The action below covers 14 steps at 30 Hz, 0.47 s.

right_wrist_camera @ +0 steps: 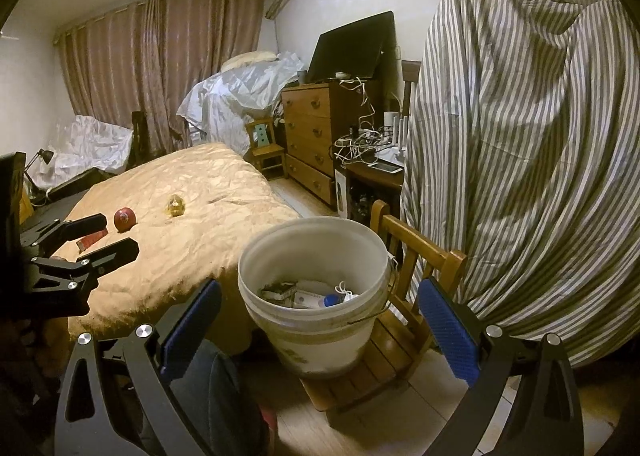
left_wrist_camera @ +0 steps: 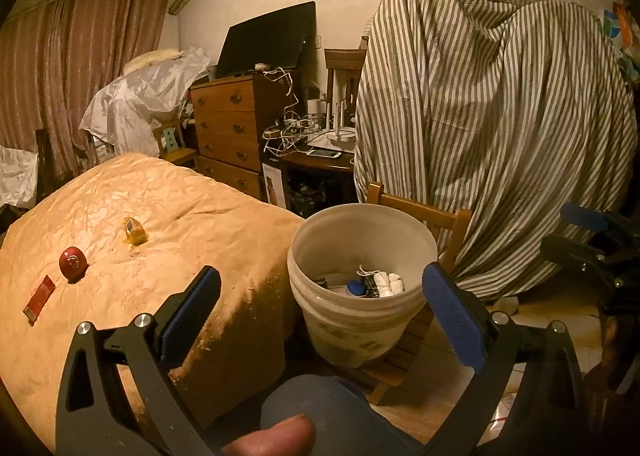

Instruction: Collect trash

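Observation:
A white plastic bucket [left_wrist_camera: 362, 330] [right_wrist_camera: 316, 340] stands on a small wooden chair [right_wrist_camera: 416, 256] beside the bed and holds several pieces of trash. On the tan bedspread [left_wrist_camera: 168, 224] lie a red round object [left_wrist_camera: 72, 262] [right_wrist_camera: 125, 219], a crumpled yellow wrapper [left_wrist_camera: 134, 231] [right_wrist_camera: 176, 205] and a flat red packet [left_wrist_camera: 39, 298] [right_wrist_camera: 93, 239]. My left gripper [left_wrist_camera: 320, 296] is open and empty, facing the bucket; it also shows in the right wrist view [right_wrist_camera: 114, 234] over the bed's edge. My right gripper [right_wrist_camera: 320, 306] is open and empty in front of the bucket.
A large striped sheet [left_wrist_camera: 500, 128] covers bulky things at the right. A wooden dresser [left_wrist_camera: 230, 128] with a monitor stands at the back, next to a low table with tangled cables [left_wrist_camera: 296, 132]. Curtains and plastic-covered items fill the far left. My knee [left_wrist_camera: 316, 408] is below.

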Motion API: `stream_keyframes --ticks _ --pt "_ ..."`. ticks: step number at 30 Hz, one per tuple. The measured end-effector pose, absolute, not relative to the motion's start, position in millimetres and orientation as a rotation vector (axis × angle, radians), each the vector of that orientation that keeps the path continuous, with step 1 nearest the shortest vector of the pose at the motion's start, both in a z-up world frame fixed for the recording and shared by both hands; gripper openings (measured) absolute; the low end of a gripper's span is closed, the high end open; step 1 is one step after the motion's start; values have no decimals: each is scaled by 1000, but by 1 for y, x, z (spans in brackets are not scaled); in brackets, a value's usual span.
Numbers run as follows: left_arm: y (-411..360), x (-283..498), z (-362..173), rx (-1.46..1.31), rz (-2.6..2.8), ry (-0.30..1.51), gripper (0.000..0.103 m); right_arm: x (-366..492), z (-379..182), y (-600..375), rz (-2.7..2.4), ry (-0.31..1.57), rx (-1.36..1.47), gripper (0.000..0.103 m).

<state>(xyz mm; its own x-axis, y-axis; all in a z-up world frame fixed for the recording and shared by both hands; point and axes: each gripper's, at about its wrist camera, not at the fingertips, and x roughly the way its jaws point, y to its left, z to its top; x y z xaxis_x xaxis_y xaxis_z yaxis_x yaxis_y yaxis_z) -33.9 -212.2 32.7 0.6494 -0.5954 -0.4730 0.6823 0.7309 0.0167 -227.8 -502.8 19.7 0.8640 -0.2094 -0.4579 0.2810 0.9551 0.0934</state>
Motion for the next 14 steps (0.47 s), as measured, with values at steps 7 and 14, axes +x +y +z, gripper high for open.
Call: stream_keyframes --ticks 7,14 --pt "-211 -30 37 175 -711 450 97 -228 20 -502 -258 454 162 98" --pt "-214 -31 37 192 -710 457 97 -227 19 -501 -256 457 160 98"
